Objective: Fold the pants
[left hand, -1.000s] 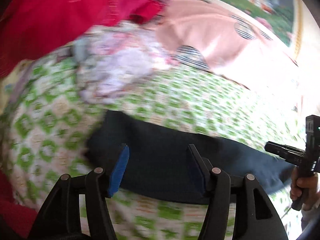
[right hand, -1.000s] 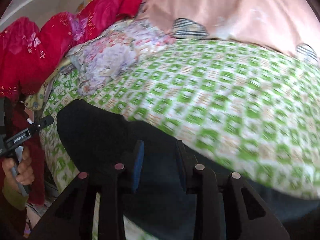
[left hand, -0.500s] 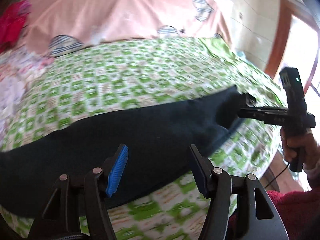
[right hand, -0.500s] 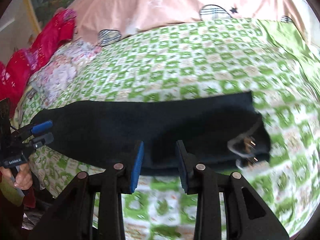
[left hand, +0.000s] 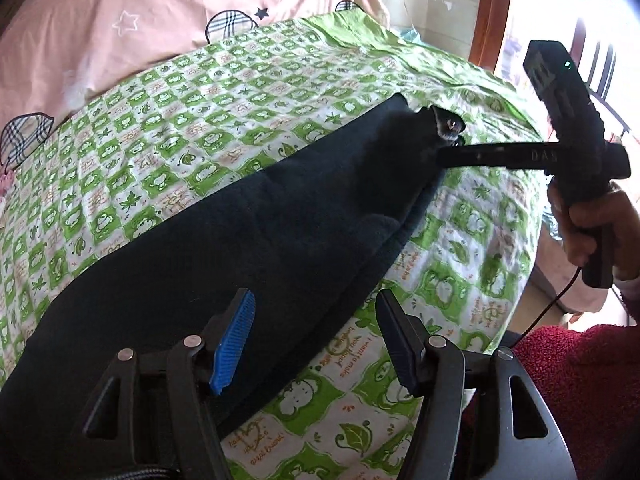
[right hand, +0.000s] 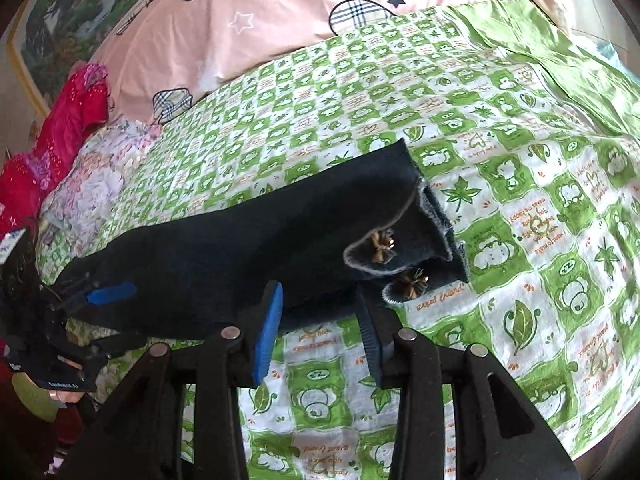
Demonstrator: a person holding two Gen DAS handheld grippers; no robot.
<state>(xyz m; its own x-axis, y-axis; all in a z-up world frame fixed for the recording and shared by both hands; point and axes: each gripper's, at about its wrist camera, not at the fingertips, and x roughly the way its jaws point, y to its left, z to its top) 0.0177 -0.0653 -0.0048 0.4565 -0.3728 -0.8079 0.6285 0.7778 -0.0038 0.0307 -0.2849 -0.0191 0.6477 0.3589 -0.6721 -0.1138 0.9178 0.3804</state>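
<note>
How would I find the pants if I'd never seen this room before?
Look at the bed with the green-and-white checked sheet. Stretched across it, near the front edge, lie the pants, long and flat. They are the only dark navy thing there, with small gold bows at the cuffs, unlike the pink blanket behind and the red clothes at the side.

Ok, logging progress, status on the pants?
Right gripper opening, left gripper open. Dark pants laid flat on bedsheet. Nothing in the way.
</note>
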